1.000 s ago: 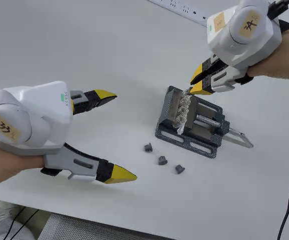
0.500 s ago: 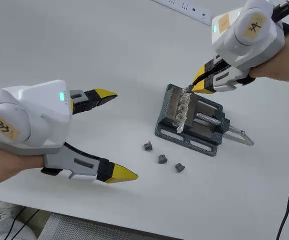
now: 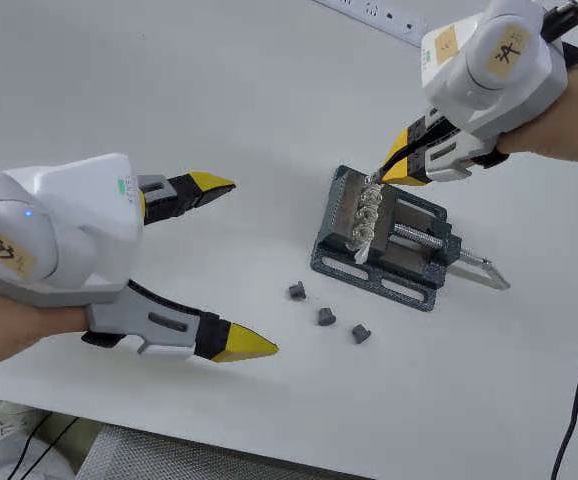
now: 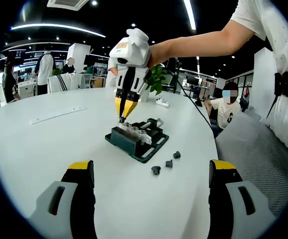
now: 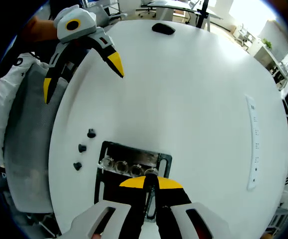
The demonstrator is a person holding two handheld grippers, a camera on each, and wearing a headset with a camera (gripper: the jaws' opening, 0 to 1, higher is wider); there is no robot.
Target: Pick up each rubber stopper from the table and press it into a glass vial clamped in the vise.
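White round table [image 3: 149,90], matte top. I note a dark grey vise [image 3: 369,281] standing flat on it, right of centre. Three dark rubber stoppers [image 3: 325,319] lie loose in a short row just before the vise, none touching. A white power strip [image 3: 374,12] lies at the far edge.

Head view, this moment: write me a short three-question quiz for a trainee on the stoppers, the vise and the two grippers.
1. How many stoppers lie loose on the table?
2. True or false: the left gripper is shut on a vial.
3. The right gripper has its tips: A) over the loose stoppers; B) at the row of vials in the vise; C) past the table's edge.
Key: 1) three. 2) False: its jaws stand wide open with nothing between them, apart from the vise. 3) B.
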